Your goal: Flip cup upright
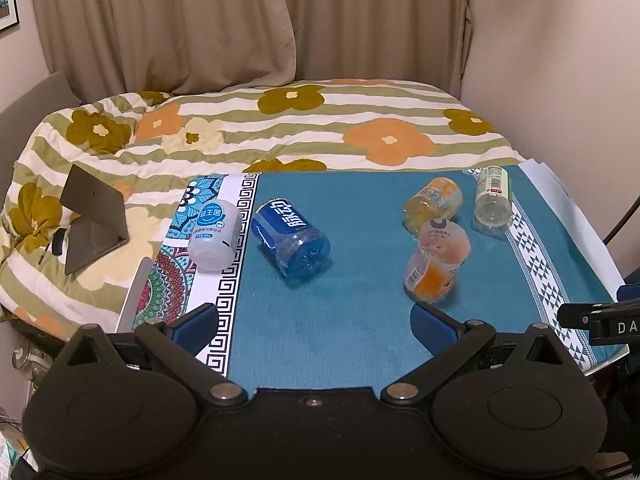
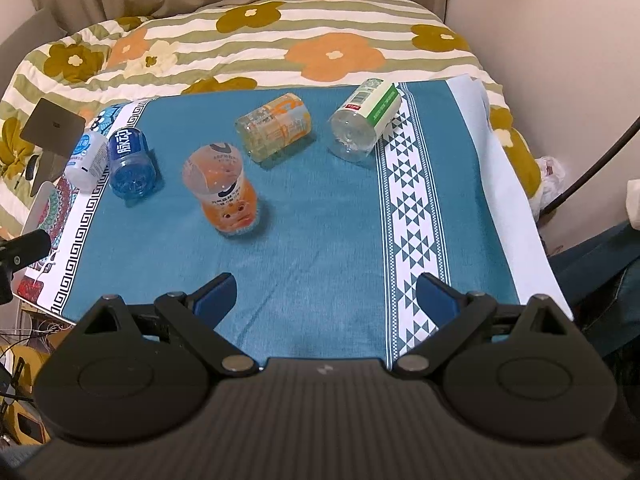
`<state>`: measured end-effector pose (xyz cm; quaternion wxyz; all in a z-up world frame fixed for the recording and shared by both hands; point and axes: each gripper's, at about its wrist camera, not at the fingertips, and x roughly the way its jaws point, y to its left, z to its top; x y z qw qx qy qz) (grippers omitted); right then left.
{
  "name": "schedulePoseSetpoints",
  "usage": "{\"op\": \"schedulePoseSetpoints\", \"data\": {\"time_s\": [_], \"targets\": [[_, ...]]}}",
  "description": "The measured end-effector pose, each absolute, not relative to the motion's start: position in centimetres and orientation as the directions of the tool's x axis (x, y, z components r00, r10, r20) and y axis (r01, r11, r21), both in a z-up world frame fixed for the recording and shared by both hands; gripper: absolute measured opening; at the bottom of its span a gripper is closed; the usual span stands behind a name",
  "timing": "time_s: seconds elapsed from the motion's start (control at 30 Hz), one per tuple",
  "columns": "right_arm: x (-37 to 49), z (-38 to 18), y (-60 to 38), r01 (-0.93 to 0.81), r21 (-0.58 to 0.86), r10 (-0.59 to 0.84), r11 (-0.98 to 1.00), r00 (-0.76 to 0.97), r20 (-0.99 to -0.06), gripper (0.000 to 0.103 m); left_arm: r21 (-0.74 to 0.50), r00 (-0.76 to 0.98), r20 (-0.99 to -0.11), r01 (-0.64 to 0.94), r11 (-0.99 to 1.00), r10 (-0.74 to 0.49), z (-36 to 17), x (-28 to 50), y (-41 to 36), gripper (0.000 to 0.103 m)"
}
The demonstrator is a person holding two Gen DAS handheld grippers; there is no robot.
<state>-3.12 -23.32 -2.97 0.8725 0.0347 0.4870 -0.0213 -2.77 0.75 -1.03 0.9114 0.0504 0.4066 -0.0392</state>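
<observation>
The teal cloth (image 2: 320,208) carries a white band of teal triangles. On it lie a blue bottle (image 2: 130,160), a white bottle with a blue label (image 2: 86,160), an orange bottle (image 2: 224,188), a pale yellow-orange bottle (image 2: 276,128) and a clear bottle with a green-and-white label (image 2: 366,118). The bed quilt (image 2: 280,32) shows olive stripes with orange and mustard flowers. The fingers (image 2: 216,294) are blue-padded.

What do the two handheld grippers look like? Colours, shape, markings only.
Both match: the left gripper and right gripper have matte black bodies, two round lobed housings, angled black linkage arms with silver pivot pins, and blue ribbed finger pads. The right body is ribbed, with a small white mark. No cables or sleeves visible on them.
</observation>
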Motion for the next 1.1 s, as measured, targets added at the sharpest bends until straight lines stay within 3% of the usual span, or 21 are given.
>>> {"op": "schedulePoseSetpoints", "data": {"time_s": [1.1], "targets": [[-2.96, -2.87, -23.39, 0.073, 0.04, -0.005, 0.997, 0.527, -0.85, 0.103, 0.07, 0.676, -0.736, 0.116, 0.991, -0.027, -0.85, -2.56, 0.46, 0.103]]}}
